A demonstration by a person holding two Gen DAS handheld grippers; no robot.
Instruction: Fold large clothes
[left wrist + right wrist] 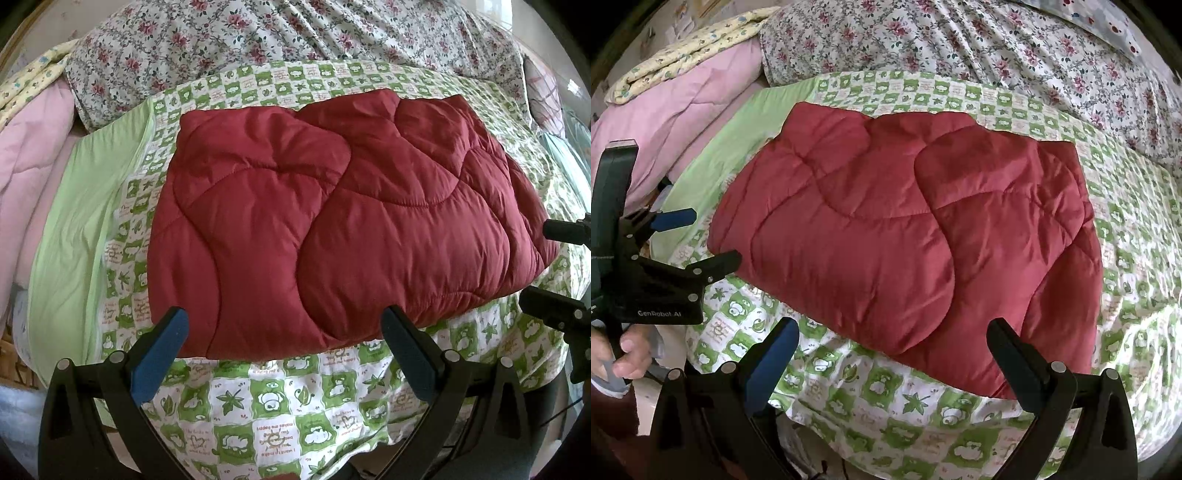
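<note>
A dark red quilted padded garment (332, 221) lies folded into a thick rectangle on a green-and-white checked sheet (273, 402). It also shows in the right wrist view (905, 240). My left gripper (284, 321) is open and empty, its jaws wide apart just short of the garment's near edge. My right gripper (894, 332) is open and empty, its jaws spread over the garment's near right corner without holding it. The left gripper shows at the left in the right wrist view (705, 236), open, beside the garment's left edge.
A floral duvet (295, 33) is heaped at the back of the bed. A pink quilt (683, 110) and a yellow patterned cloth (690, 48) lie at the left. A plain light green cloth band (74, 229) runs along the sheet's left side.
</note>
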